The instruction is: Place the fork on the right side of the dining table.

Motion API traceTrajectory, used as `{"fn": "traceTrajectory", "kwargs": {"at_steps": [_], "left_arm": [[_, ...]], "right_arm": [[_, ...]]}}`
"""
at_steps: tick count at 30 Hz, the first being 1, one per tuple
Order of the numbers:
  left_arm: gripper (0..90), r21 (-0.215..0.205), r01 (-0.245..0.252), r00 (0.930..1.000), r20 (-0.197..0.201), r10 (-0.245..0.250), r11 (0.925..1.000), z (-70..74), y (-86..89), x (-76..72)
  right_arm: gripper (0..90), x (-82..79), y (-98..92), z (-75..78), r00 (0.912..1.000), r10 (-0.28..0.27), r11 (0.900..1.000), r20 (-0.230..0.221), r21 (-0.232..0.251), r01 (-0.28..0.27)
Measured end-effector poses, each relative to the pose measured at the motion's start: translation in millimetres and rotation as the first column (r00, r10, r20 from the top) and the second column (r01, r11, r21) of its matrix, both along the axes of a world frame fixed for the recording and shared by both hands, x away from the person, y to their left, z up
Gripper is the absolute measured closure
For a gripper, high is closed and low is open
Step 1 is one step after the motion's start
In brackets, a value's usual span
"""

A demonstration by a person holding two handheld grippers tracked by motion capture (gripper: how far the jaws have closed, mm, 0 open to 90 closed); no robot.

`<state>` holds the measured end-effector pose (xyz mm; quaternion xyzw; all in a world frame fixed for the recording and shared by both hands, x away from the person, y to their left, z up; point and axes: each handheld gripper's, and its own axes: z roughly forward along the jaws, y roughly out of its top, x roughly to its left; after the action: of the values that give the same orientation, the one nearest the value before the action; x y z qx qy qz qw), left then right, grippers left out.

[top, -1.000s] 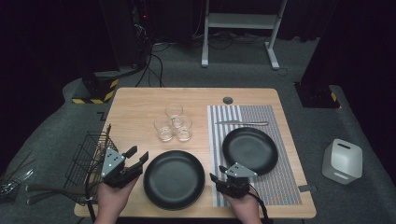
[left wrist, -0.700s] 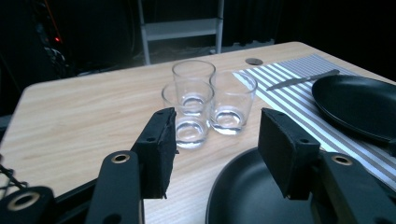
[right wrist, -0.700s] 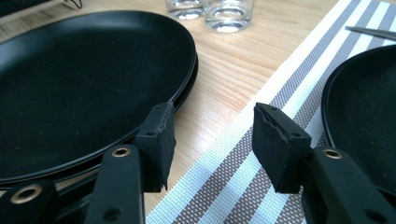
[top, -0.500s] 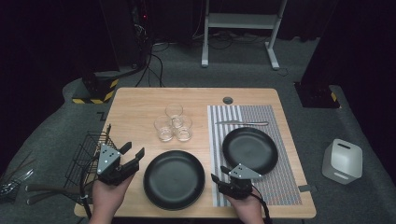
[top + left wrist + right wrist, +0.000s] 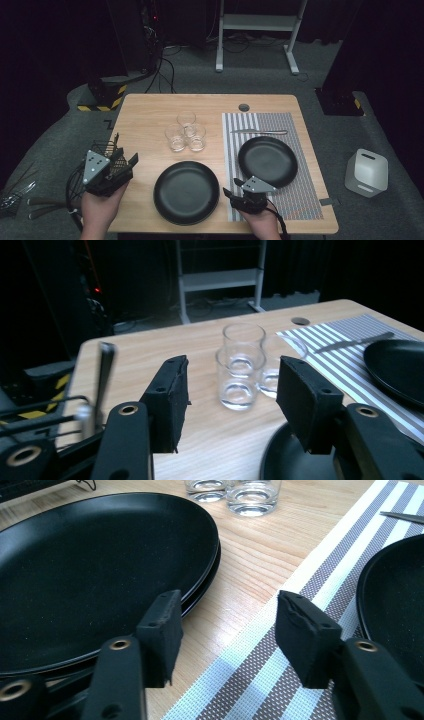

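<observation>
A: Where did things stand? Biggest first, pls.

B: Pale wooden table [image 5: 150,107] w/ a grey-and-white striped woven placemat [image 5: 300,125] on its right half. The stack of round matte black plates [image 5: 186,192] sat on bare wood near the front edge, just left of the mat. A single round black plate [image 5: 267,161] lay on the mat.

A: Grippers?

B: Right gripper [image 5: 233,186] sat low betw. stack and mat. Its jaws were apart & had just been opening, nothing betw. them, and one jaw stood right by the stack's rim. Left gripper [image 5: 126,156] hung released & empty beside the black wire basket [image 5: 107,150] at the table's left edge.

A: Risks?

B: Prob. a jaw nudging the stack's rim: the top plate could skid or clack on the one under it, poss. toward the front edge. The left gripper or its cable might snag the basket wire & drag it off. A wide swing could topple the three clear glass tumblers [image 5: 186,132], which stood packed together. The thin silver metal knife [image 5: 260,132], far back on the mat, looked least at risk.
</observation>
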<state>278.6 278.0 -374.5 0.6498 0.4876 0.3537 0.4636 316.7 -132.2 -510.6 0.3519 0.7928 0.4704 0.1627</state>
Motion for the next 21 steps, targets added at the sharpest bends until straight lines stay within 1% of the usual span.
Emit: {"fn": "traceTrajectory", "kwargs": {"at_steps": [5, 11, 18, 20, 21], "left_arm": [[46.5, -0.005, -0.03, 0.9995, 0.012, 0.03, 0.9995, 7.8, 14.5, -1.7], [46.2, -0.015, -0.063, 0.9978, 0.021, 0.063, 0.9979, 12.2, 29.9, -2.6], [46.3, -0.016, -0.09, 0.9959, 0.005, 0.09, 0.9958, 12.2, 46.0, 2.0], [46.3, -0.011, -0.088, 0.9962, 0.001, 0.088, 0.9961, 12.2, 49.5, 3.8], [46.2, -0.015, -0.089, 0.996, 0.004, 0.089, 0.9959, 12.1, 50.8, 4.6]], "right_arm": [[41.5, -0.2, -1.7, -0.3, 1.0, -0.006, 1.0, 0.0, 0.003, 0.006], [39.7, -0.3, -3.2, -1.5, 0.9999, -0.017, 1.0, 0.001, 0.004, 0.017], [39.4, -0.7, -4.2, -1.7, 0.9997, -0.022, 1.0, -0.005, 0.002, 0.022], [39.2, -0.4, -4.8, -1.8, 0.9996, -0.026, 1.0, -0.011, -0.001, 0.026], [39.2, -0.2, -5.1, -1.8, 0.9996, -0.026, 1.0, -0.013, -0.002, 0.026]]}}
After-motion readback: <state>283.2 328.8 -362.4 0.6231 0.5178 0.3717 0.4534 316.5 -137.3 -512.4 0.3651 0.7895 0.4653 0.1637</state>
